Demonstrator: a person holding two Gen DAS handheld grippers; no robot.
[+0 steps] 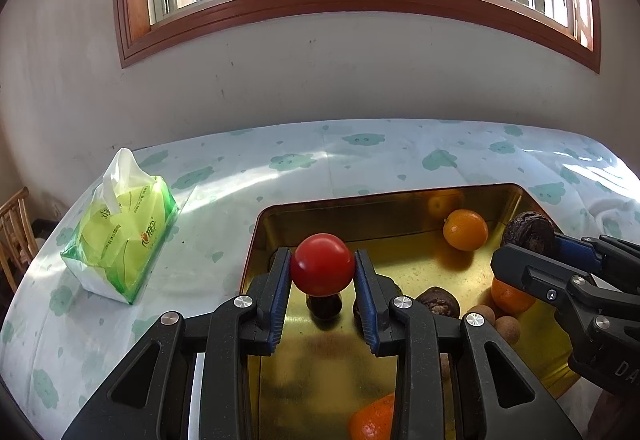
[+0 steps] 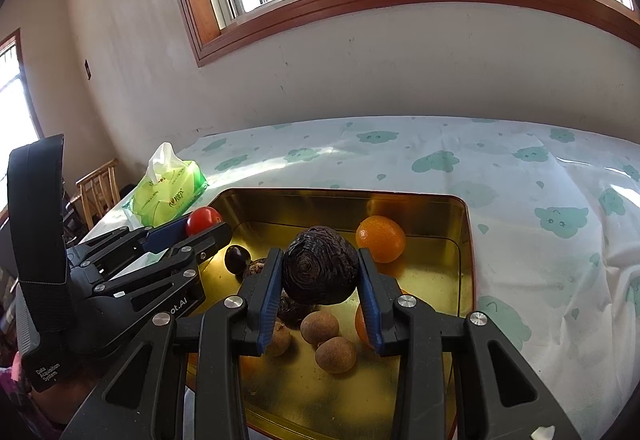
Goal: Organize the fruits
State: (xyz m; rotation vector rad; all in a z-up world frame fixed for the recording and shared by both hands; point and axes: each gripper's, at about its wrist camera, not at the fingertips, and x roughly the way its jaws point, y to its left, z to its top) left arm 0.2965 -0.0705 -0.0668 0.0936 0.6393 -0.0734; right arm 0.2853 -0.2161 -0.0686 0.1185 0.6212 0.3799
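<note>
A: What is held by the left gripper (image 1: 322, 272)?
B: A tomato (image 1: 322, 263) is clamped above the tin (image 1: 276, 218).
A: And the right gripper (image 2: 320, 272)?
B: A wrinkled dark fruit (image 2: 320, 269) is gripped over the same tin.

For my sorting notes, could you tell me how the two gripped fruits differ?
The tomato is red, smooth and glossy; the dark fruit is blackish-brown, wrinkled and dull. The tomato sits in the left gripper, the dark fruit in the right gripper. Both are roundish, held above the tray.
</note>
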